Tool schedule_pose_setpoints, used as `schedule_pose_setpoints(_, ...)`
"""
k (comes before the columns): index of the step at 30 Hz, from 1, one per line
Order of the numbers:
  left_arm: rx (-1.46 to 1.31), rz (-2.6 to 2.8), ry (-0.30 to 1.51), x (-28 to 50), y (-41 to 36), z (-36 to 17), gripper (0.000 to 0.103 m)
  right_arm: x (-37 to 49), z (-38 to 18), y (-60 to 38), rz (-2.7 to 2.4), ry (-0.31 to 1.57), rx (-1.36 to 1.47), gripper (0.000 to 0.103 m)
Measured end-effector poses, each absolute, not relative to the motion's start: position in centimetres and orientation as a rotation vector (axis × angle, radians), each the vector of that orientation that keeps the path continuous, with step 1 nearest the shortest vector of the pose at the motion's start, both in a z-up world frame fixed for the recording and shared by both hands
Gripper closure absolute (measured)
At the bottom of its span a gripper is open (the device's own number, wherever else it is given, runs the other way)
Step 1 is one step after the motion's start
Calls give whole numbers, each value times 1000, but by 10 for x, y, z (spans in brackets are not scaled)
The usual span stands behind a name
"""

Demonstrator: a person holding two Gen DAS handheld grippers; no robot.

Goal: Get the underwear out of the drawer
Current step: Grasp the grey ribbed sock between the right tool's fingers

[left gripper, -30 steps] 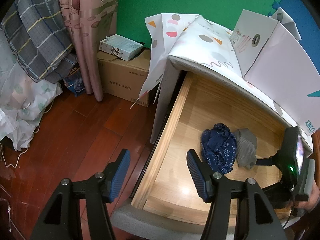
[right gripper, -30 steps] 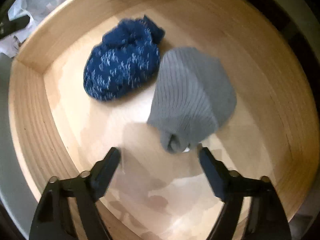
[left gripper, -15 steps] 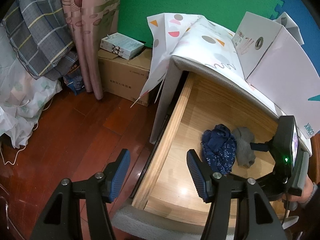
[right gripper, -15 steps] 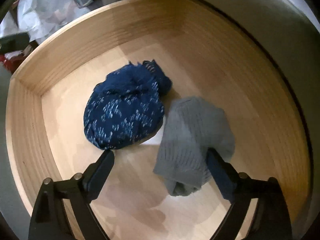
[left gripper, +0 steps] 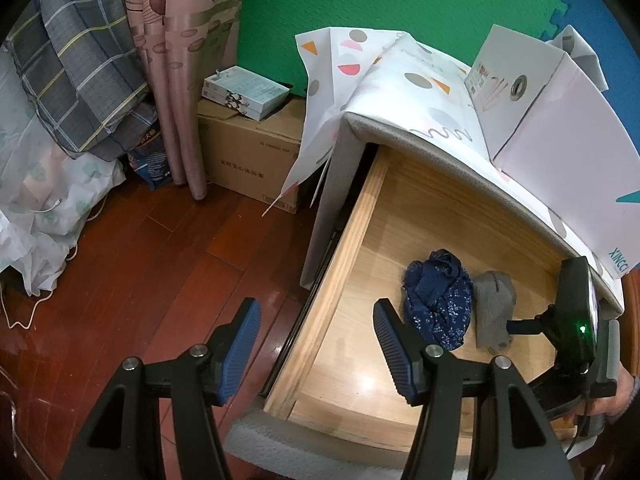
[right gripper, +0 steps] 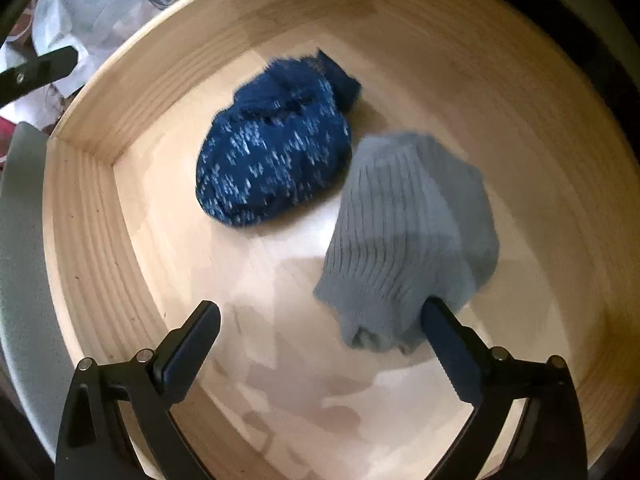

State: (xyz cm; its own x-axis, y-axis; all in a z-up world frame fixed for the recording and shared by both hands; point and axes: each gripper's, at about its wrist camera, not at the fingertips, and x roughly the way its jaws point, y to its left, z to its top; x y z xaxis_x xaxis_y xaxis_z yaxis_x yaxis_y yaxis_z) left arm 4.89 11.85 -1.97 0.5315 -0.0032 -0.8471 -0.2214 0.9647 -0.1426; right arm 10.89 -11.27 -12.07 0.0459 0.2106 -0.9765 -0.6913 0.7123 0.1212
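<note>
The wooden drawer [left gripper: 344, 248] stands pulled open. On its floor lie a crumpled dark blue patterned underwear [left gripper: 438, 300] [right gripper: 276, 152] and a grey ribbed underwear [left gripper: 494, 312] [right gripper: 408, 236] side by side. My right gripper [right gripper: 320, 344] is open inside the drawer; its right finger [right gripper: 448, 344] touches the grey piece's near edge, its left finger stands over bare wood. It also shows in the left wrist view [left gripper: 516, 326]. My left gripper [left gripper: 316, 344] is open and empty, above the drawer's front left corner.
A patterned cloth [left gripper: 400, 68] and a white box [left gripper: 552, 112] lie on the cabinet top. A cardboard box [left gripper: 248, 160], curtain [left gripper: 176, 60] and bedding [left gripper: 60, 80] stand at the left on the red wooden floor [left gripper: 140, 272].
My right gripper has moved in the drawer and stays at the grey underwear's near edge, right finger against it. The left gripper has hardly moved.
</note>
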Motion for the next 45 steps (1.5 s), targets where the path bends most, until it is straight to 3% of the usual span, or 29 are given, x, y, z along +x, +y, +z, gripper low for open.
schedule_pose_setpoints(26, -257, 131, 996, 48, 120, -19, 43, 118, -134, -171, 628, 1626, -306, 3)
schedule_pose_setpoints(33, -257, 129, 997, 49, 118, -18, 43, 122, -98, -181, 512, 1439, -316, 4)
schedule_pose_setpoints(45, -241, 133, 1001, 49, 117, -18, 43, 151, -115, -154, 420, 1312, -467, 7)
